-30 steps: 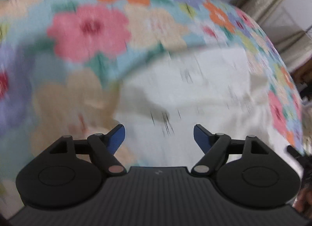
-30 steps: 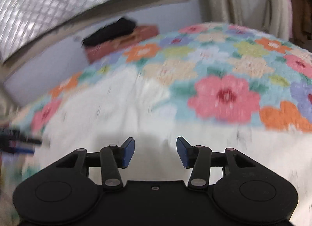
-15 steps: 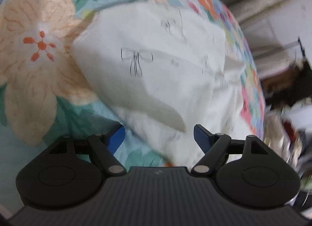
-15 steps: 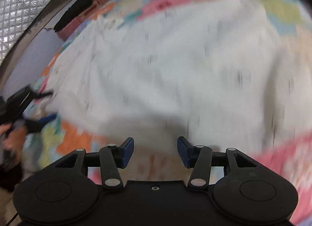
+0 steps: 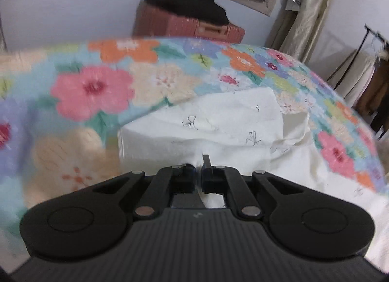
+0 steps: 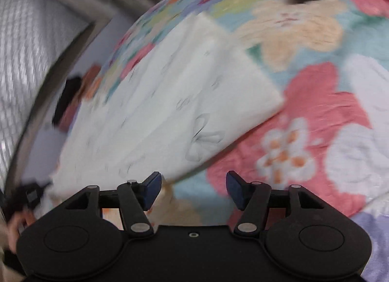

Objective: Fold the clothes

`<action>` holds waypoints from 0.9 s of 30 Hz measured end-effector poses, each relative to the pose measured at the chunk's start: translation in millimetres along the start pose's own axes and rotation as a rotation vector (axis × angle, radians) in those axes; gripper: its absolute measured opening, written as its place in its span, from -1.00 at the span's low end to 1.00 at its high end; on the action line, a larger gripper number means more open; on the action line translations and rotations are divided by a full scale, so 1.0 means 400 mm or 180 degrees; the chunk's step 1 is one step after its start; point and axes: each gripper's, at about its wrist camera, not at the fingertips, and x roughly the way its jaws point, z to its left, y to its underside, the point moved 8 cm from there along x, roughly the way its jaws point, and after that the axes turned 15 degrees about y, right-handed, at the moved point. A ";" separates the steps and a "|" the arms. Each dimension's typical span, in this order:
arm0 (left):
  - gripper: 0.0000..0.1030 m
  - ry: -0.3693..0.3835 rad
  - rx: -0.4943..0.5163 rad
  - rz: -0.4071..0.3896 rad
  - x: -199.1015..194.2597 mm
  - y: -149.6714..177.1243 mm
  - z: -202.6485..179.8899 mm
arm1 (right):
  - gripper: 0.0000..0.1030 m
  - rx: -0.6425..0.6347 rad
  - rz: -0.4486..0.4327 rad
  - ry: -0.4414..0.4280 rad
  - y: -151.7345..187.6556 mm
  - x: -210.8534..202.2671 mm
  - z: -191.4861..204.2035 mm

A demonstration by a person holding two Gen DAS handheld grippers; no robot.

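White garment (image 5: 218, 131) with small black bow prints, spread across the near right part of a bed (image 5: 92, 87) under a bright floral cover, partly folded with a flap turned up at the far right. Left tongs (image 5: 198, 172) pressed together, pinching the near edge of the white cloth, a pucker of fabric gathered between the tips and a strip trailing back under them. Right tongs (image 6: 193, 188) spread and opening wider, nothing between them, poised over the floral cover just beside the garment's near right edge (image 6: 170, 102); view blurred. Far left in the right wrist view, the left tool and part of a hand (image 6: 14, 223) at the cloth's other end. Beyond the bed's far side, against the wall, a pink suitcase (image 5: 189, 26) with a dark bundle (image 5: 187, 7) on top. Curtains (image 5: 306, 9) at the far right.
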 end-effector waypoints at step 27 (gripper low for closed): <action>0.01 -0.0222 -0.0238 0.0811 0.058 0.072 0.089 | -0.91 -0.0596 -0.1019 0.0717 -0.131 -0.034 -0.057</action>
